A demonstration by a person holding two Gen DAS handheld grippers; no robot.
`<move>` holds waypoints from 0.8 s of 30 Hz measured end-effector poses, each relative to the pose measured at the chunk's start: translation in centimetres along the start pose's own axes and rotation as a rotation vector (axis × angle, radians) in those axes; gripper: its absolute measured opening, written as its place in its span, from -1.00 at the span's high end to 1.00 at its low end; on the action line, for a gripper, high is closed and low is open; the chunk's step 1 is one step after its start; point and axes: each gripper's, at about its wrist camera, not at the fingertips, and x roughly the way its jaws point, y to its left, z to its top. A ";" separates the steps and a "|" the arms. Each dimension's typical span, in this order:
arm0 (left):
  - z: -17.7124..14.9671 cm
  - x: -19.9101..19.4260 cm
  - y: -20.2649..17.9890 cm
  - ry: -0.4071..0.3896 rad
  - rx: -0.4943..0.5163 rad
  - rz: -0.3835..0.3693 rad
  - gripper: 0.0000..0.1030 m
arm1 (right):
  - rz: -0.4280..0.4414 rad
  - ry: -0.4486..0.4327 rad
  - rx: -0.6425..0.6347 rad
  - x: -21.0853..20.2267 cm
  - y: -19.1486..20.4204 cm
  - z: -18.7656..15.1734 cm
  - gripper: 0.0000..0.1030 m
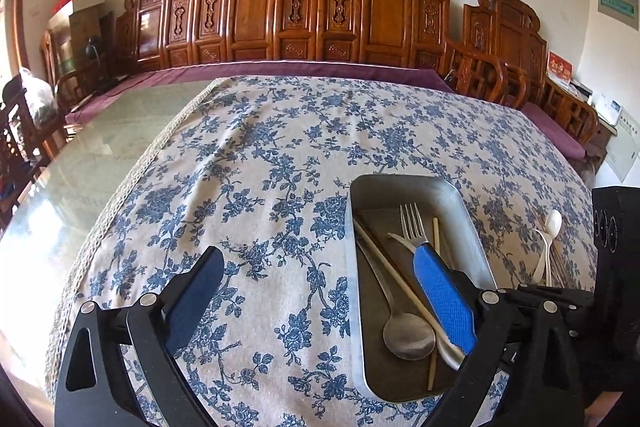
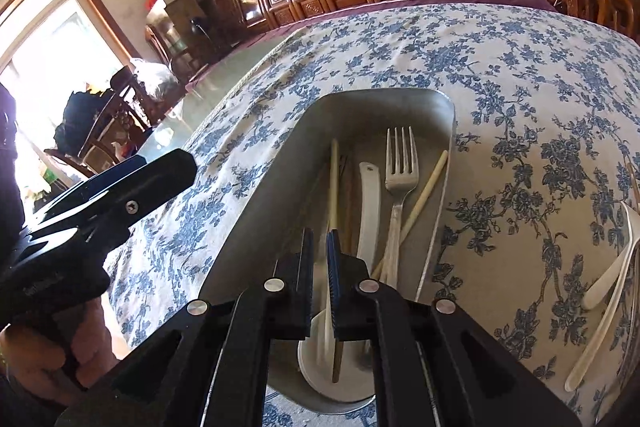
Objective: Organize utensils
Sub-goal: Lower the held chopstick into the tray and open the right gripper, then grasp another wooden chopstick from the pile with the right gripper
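A metal tray (image 1: pixel 472 211) on the floral cloth holds a fork (image 1: pixel 412 223), a metal spoon (image 1: pixel 408 337), a white spoon and cream chopsticks (image 1: pixel 394 277). My left gripper (image 1: pixel 320 291) is open and empty; its blue-padded right finger (image 1: pixel 444 303) hangs over the tray. In the right wrist view the tray (image 2: pixel 256 203) lies below my right gripper (image 2: pixel 320 247), whose jaws stand almost closed with a narrow gap, above a chopstick (image 2: pixel 333 187), the white spoon (image 2: pixel 370 211) and the fork (image 2: pixel 400 167). Whether they pinch the chopstick is unclear.
White spoons and thin utensils lie loose on the cloth right of the tray (image 1: pixel 550 247), also in the right wrist view (image 2: pixel 608 279). The left gripper's black body (image 2: pixel 100 203) is left of the tray. Bare glass tabletop (image 1: pixel 92 163) lies left; carved wooden chairs (image 1: pixel 280 11) behind.
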 end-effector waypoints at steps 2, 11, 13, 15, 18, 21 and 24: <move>0.0 0.0 0.1 0.003 -0.002 -0.002 -0.79 | 0.005 -0.011 -0.005 -0.3 -0.2 0.1 0.81; 0.1 -0.4 -1.1 -0.010 -0.003 -0.036 -0.79 | -0.093 -0.129 -0.080 -6.6 -2.6 0.5 0.81; 0.0 -0.4 -1.6 -0.007 0.003 -0.049 -0.79 | -0.140 -0.148 -0.110 -8.3 -3.6 0.4 0.81; -0.1 -0.3 -2.3 0.000 0.008 -0.063 -0.79 | -0.189 -0.155 -0.132 -9.8 -4.9 0.0 0.81; -0.2 -0.2 -3.4 0.006 0.016 -0.090 -0.79 | -0.265 -0.140 -0.151 -11.6 -7.2 -0.7 0.81; -0.3 -0.5 -4.8 0.005 0.026 -0.129 -0.79 | -0.336 -0.119 -0.148 -12.9 -9.6 -1.2 0.78; -0.4 -0.8 -6.3 0.000 0.047 -0.156 -0.79 | -0.379 -0.090 -0.132 -13.5 -11.9 -2.1 0.61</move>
